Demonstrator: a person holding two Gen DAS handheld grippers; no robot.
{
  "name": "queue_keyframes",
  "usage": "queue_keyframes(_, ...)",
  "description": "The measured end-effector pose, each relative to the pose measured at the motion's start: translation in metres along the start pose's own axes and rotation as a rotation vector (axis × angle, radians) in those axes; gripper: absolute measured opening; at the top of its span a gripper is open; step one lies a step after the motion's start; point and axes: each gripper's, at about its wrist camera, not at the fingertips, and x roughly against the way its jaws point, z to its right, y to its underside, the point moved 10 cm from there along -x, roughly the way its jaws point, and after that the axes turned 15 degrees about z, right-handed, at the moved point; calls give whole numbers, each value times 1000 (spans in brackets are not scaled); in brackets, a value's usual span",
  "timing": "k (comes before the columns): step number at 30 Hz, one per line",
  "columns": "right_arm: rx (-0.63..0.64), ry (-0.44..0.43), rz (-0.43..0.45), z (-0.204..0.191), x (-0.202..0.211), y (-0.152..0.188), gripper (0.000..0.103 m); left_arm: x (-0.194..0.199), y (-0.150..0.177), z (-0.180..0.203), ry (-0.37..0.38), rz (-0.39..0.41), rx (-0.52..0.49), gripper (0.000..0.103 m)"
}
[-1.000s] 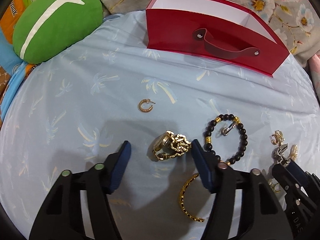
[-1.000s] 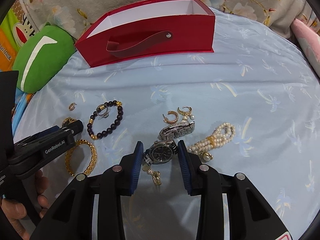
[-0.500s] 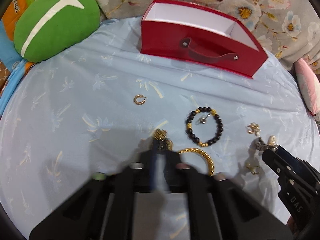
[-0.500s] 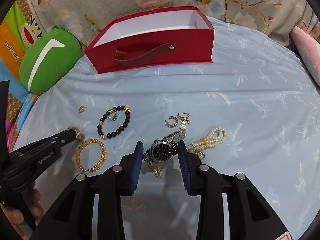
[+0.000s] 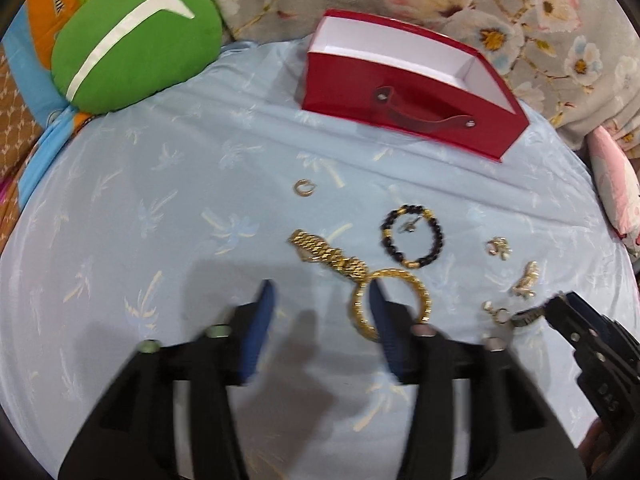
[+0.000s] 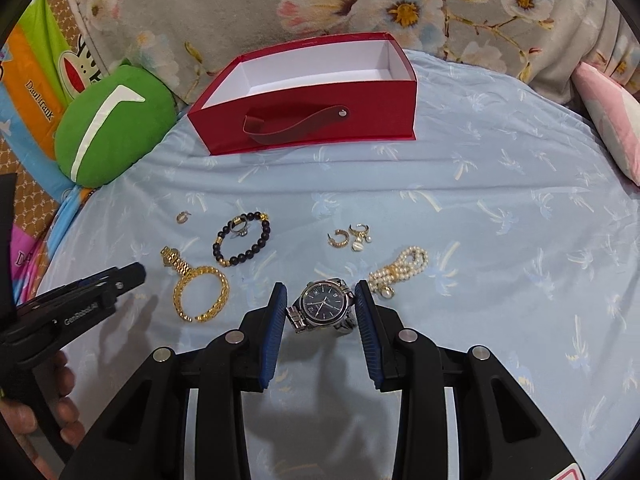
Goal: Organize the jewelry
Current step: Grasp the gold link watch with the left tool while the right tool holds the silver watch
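Silver watch [image 6: 323,307] is clamped between the pads of the right tongs [image 6: 321,285], dial up, and looks clear of the bed sheet [image 5: 160,220]; that grip matches the grip of a second ago. The left tongs [image 5: 321,283] have just been opening after snapping fully closed, and nothing sits between their pads now. The gold watch [image 5: 326,254], which lay bunched between those pads a second ago, now lies stretched out on the sheet just ahead of the tips, so that pickup appears to have failed and needs a fresh try. A gold bangle [image 5: 425,300] touches the gold watch's near end and passes behind the left tongs' right finger. A black bead bracelet [image 5: 438,236] lies ahead and to their right.

Far ahead of both tongs stands the open red box [image 6: 380,120], with nothing visible inside. Between it and the jewelry is bare sheet, giving free room to carry pieces forward over the box's front wall. Left of the left tongs the sheet ends at the bed's edge, near a green cushion [image 5: 132,40].
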Motion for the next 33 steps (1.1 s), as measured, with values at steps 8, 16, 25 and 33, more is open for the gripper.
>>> queue_keyframes(8,2,-12,-18,-4,-5,7,33,-35,2,3,28,-47,32,56)
queue_keyframes(16,-3,-12,-28,-4,-10,10,33,-61,2,11,-28,-66,46,63)
queue_keyframes(25,-7,-15,-26,-3,-10,10,33,-45,13,-11,-50,-77,-37,38)
queue_keyframes(33,-1,-17,-27,-5,-8,11,33,-45,11,-13,-59,-54,-34,20)
